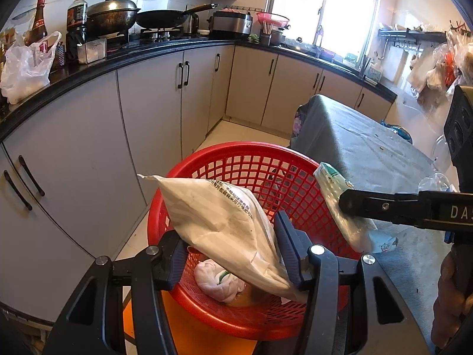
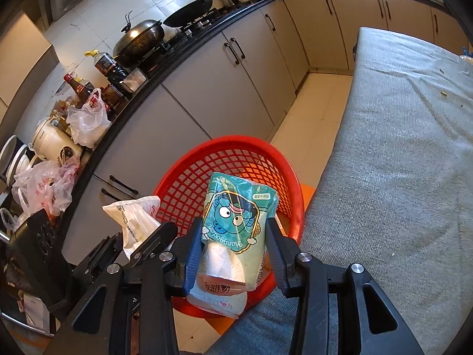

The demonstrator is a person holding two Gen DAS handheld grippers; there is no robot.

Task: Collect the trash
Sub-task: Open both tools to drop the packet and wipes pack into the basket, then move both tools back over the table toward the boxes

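Note:
A red mesh basket (image 1: pixel 245 162) stands on the floor beside the table; it also shows in the right wrist view (image 2: pixel 224 159). My left gripper (image 1: pixel 233 254) is open over the basket, with a white plastic bag (image 1: pixel 218 213) lying between the jaws against the right finger. A pinkish crumpled wad (image 1: pixel 215 281) lies in the basket. My right gripper (image 2: pixel 235 236) is shut on a teal cartoon-printed tissue pack (image 2: pixel 236 216) and holds it over the basket's rim. The pack (image 1: pixel 340 204) also shows in the left wrist view. The white bag (image 2: pixel 133 219) shows left in the right view.
A table with a grey cloth (image 2: pixel 399 148) lies to the right of the basket. Grey cabinets (image 1: pixel 147 103) and a black counter with woks, bottles and plastic bags (image 1: pixel 26 68) run along the left and far side. Tiled floor (image 2: pixel 310 112) lies between.

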